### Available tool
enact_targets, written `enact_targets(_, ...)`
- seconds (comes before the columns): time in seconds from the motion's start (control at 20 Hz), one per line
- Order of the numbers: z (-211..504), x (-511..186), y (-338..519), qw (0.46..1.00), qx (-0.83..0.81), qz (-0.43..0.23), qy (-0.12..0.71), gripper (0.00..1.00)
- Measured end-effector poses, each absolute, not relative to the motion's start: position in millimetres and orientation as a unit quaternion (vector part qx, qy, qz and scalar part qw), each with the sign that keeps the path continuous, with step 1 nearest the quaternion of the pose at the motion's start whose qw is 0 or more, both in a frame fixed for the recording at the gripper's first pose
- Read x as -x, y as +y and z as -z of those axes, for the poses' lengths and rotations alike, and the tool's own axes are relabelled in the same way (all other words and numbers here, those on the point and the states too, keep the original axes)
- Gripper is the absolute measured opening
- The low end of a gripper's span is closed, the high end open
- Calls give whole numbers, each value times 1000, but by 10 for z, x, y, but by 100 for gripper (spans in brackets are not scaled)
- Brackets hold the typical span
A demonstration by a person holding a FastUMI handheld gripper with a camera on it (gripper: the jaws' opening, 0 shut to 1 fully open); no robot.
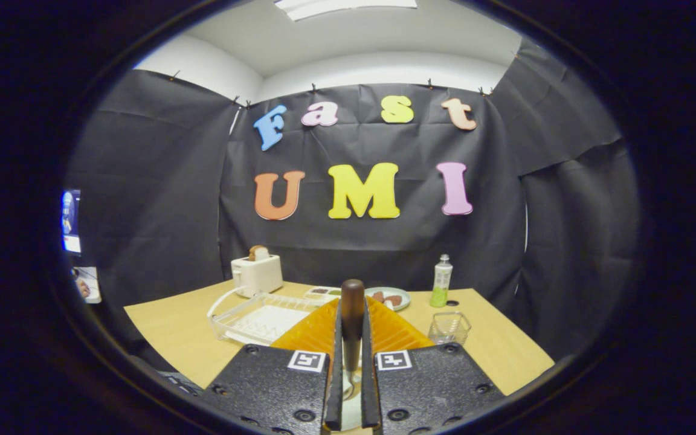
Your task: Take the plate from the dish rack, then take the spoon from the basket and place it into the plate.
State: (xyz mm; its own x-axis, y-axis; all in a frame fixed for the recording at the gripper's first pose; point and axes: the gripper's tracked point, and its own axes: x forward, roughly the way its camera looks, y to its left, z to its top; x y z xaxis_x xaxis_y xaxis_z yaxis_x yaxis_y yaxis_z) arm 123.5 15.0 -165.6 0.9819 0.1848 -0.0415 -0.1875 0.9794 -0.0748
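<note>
One spoon (352, 314) clamped in hand-held gripper (352, 362) | one plate (324, 329) | one rack (257, 317)

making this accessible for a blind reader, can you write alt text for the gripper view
The gripper is shut on a spoon's brown wooden handle, held upright above a wooden table. Just beyond the fingers lies an orange plate, with a clear dish rack to its left and a small glass cup to its right. Farther back stand a toaster and a green bottle.

Spoon (352, 314) bowl hidden between the tongs (351, 362); plate (388, 298) contents indistinct.
</note>
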Motion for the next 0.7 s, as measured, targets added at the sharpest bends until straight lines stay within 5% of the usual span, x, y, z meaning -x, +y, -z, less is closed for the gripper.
enact_targets(0.7, 2412, -1202, 781, 995, 41, -83, 40, 21)
